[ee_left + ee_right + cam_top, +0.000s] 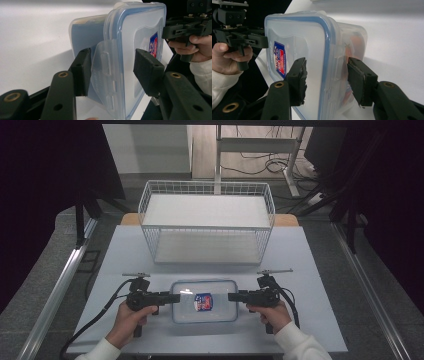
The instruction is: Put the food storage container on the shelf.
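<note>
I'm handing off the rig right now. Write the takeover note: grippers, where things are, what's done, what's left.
Left gripper: shut on the left short end of the lidded plastic container, jaws straddling the side latch flap.
Right gripper: at the right short end, jaws either side of the lid edge; the right gripper view does not settle whether the pads press yet.
Container: flat on the white table, near the front edge, lid on, sticker facing up.
Wire basket: behind the container, standing apart from it.
Done: both grippers brought to the container's ends.
Left: probably confirm the right grip, then work the latches or lift; judge from the lid.
</note>
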Demonstrator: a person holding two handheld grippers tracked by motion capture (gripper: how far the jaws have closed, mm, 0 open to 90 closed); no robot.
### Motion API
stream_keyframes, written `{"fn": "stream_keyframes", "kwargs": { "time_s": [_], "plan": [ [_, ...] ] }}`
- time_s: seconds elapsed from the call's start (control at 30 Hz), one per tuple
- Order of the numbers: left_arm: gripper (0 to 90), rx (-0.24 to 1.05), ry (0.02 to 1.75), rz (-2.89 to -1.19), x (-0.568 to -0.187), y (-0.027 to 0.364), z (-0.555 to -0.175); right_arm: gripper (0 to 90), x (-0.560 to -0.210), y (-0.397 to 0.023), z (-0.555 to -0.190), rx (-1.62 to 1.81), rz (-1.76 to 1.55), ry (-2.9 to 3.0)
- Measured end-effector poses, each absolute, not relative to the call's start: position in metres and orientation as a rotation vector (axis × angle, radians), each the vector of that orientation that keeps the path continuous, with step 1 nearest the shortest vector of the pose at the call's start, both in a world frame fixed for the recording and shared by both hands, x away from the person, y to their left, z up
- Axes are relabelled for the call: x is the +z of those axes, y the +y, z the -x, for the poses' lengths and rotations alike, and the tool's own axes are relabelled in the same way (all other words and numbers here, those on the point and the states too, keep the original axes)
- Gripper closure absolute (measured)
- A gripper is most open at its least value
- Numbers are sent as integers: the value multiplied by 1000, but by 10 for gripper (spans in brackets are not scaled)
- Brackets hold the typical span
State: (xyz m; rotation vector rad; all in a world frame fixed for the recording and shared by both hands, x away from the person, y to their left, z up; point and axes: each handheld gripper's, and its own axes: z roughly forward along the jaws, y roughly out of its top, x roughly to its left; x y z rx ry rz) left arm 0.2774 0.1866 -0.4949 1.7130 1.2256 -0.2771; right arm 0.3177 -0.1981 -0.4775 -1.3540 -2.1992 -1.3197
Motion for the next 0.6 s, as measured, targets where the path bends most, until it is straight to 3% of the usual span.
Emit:
{"fn": "stream_keyframes", "kwargs": {
  "time_s": [0.6],
  "plan": [
    [496,-242,1196,-1707,-485,185,-285,503,-468,-201,-319,-1390,1339,-2223]
  ]
}}
